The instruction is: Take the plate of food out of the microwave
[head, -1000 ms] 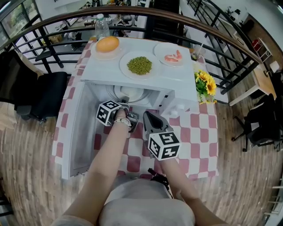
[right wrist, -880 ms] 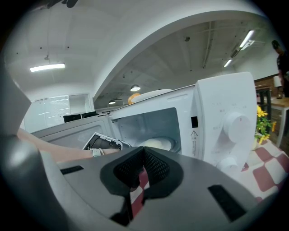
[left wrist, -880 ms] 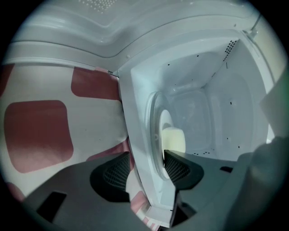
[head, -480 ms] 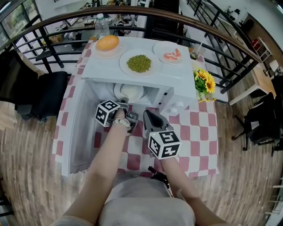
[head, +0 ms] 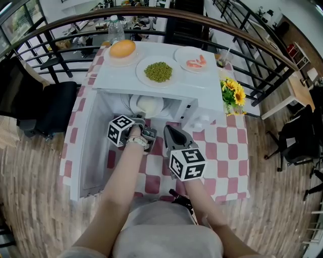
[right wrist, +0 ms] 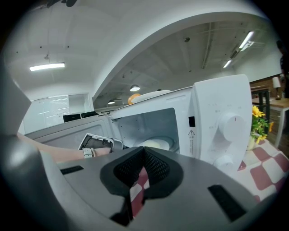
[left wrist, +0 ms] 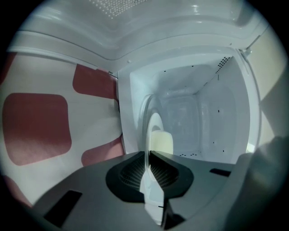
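While R tool (head: 169,132) sits pressed together, L tool (left wrist: 149,155) jaws just closed, pinching plate (head: 133,104) rim in microwave (head: 206,103).

A pale wood-plank floor (head: 35,191) is spreading around the table (head: 229,161), which is wearing a red-and-white checked cloth. A curved railing (head: 166,11) with black bars is sweeping behind it. A black chair (head: 50,108) is standing at the left and a second black chair (head: 298,141) at the right, near a wooden desk (head: 298,93). Overhead, strip lights (right wrist: 47,67) are glowing on a white ceiling (right wrist: 149,27).
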Demonstrator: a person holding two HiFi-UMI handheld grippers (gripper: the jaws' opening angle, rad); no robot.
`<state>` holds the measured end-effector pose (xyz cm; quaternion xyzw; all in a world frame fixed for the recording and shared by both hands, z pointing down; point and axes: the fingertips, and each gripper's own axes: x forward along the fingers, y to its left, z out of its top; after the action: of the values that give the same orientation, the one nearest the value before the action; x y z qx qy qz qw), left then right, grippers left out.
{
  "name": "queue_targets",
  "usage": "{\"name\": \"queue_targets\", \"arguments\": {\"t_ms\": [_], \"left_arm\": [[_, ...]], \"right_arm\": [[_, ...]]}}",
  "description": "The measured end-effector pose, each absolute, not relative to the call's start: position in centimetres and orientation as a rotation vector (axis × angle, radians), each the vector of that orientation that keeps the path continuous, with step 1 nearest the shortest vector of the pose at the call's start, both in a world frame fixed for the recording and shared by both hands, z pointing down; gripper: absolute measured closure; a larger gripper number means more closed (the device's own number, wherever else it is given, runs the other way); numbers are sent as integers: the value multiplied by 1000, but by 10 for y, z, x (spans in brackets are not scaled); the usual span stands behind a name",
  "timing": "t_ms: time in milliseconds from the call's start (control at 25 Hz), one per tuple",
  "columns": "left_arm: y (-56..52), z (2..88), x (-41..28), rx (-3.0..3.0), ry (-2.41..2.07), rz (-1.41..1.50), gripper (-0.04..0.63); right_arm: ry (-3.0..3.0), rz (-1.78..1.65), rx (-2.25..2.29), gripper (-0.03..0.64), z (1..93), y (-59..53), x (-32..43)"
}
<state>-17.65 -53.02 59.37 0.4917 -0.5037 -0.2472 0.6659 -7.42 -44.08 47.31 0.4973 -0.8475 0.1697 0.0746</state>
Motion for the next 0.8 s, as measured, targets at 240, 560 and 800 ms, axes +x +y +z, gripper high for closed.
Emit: {"name": "queue_targets", "arguments": {"t_ms": [240,560,800], "left_arm": [[-529,593,-178,1103,-1126,-623,568],[-528,579,-177,1173,-1110,-666,579],[-521,577,-179,1219,-1087,-681,580]], "right_arm": [[-2533,504,1501,594,474,-441,-69],[-2524,504,1505,594,474,-441,-67],[-2529,496,1496,594,473,-439,-72]]}}
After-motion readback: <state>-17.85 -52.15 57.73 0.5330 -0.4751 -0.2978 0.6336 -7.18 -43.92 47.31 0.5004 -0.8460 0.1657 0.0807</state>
